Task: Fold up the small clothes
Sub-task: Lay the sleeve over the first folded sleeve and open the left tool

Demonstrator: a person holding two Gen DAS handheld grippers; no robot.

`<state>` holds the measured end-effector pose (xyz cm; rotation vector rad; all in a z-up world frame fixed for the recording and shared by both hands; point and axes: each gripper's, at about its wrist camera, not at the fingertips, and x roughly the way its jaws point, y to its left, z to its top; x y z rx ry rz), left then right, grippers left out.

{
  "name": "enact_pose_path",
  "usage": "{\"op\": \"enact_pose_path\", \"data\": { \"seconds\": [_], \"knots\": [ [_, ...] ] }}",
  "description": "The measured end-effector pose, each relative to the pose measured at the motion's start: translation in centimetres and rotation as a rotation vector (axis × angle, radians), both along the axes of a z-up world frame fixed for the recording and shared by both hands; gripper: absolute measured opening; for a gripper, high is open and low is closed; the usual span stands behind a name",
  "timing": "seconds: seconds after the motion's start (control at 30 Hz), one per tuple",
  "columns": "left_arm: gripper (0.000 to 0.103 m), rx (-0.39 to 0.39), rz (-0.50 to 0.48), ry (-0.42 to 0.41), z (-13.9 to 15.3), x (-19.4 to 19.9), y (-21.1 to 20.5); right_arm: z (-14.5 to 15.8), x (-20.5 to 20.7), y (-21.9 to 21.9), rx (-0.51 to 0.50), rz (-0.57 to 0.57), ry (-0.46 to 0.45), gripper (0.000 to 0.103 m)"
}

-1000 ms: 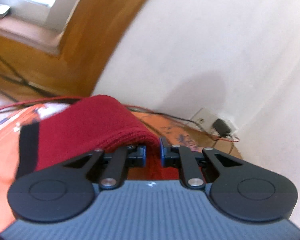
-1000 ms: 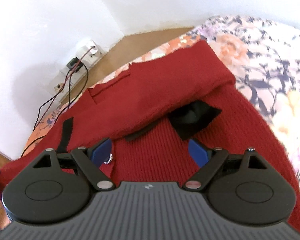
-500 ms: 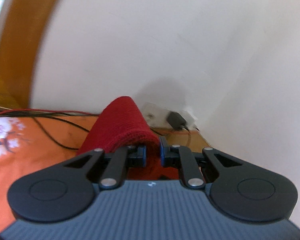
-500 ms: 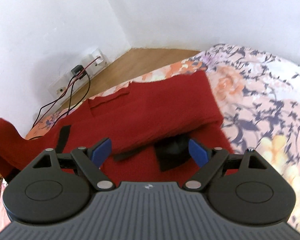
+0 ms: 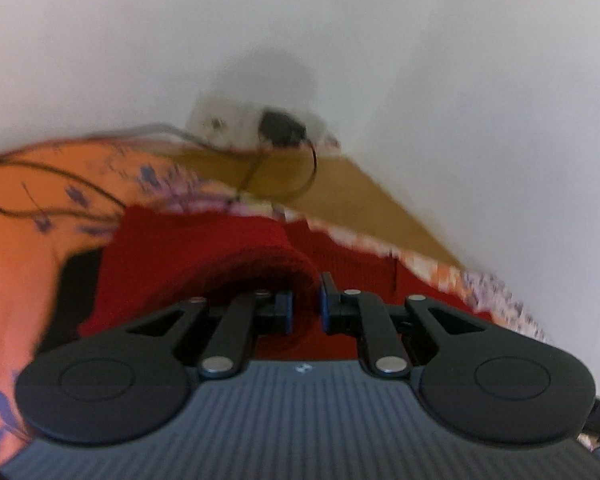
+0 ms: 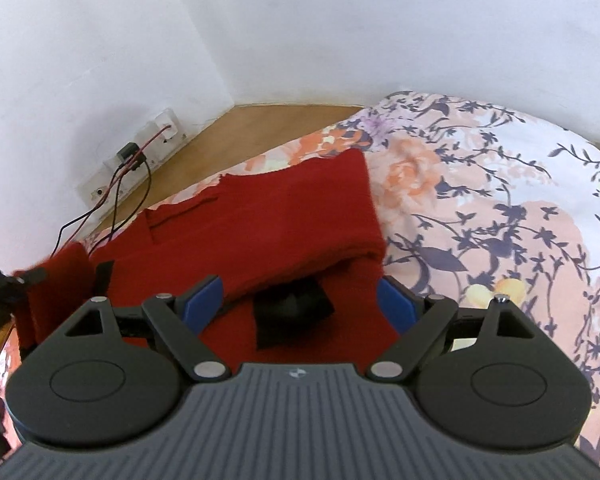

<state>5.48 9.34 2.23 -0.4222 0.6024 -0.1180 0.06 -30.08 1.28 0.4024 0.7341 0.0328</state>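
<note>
Two ways for this fold to go sideways, probably. Starting at the left of the right wrist view: left gripper (image 6: 40, 276) pinching a red flap, looks like a sleeve or side edge, of the red knit sweater (image 6: 268, 224), lifted just off the bed at the sweater's left edge. Same thing from its own blurry camera: left gripper (image 5: 305, 304) with jaws pressed together on a thick roll of that knit, rest of the red knit sweater (image 5: 204, 248) trailing off underneath. Chunky, stretchy stuff, so could slide out of the pinch mid-swing, or drag the whole garment along instead of just flipping the flap over. Black cables (image 6: 116, 196) from the wall socket (image 6: 140, 152) lying right beside that left side too, so easy to snag on the way across. Moving right: body of the sweater spread flat on the floral bedsheet (image 6: 500, 208), far part already folded down over the near part, black patch (image 6: 292, 312) poking out from under the fold edge (label or pocket, can't tell). Bump that and goodbye neat fold. Further right and near: right gripper (image 6: 300, 304) spread wide, holding nothing, hovering over the near part of the sweater. Not pinning anything down, so nothing stopping a shift when the left one pulls.
</note>
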Motion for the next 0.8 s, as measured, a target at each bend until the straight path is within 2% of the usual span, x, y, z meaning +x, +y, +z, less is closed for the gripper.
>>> {"op": "enact_pose_path", "data": {
  "seconds": [0.23,0.4,0.43,0.5,0.67,0.8],
  "knots": [
    [0.017,0.038,-0.028,0.116,-3.1,0.2,-2.0,-0.8,-0.5,-0.9,0.007,-0.006,0.019,0.089],
    [0.025,0.071,-0.030,0.180,-4.2,0.5,-2.7,-1.3,-0.5,-0.7,0.019,0.013,0.038,0.089],
    [0.027,0.074,-0.029,0.184,-4.2,0.5,-2.7,-1.3,-0.5,-0.6,0.021,0.019,0.039,0.089],
    [0.038,0.077,-0.031,0.194,-4.0,0.1,-2.7,-1.3,-0.4,-0.3,0.024,0.032,0.041,0.089],
    [0.040,0.122,-0.031,0.207,-3.1,-1.6,-2.4,-1.2,0.0,0.7,0.040,0.075,0.045,0.089],
    [0.046,0.136,-0.026,0.223,-2.5,-3.0,-1.8,-1.0,0.6,1.9,0.058,0.127,0.055,0.089]
  ]
}}
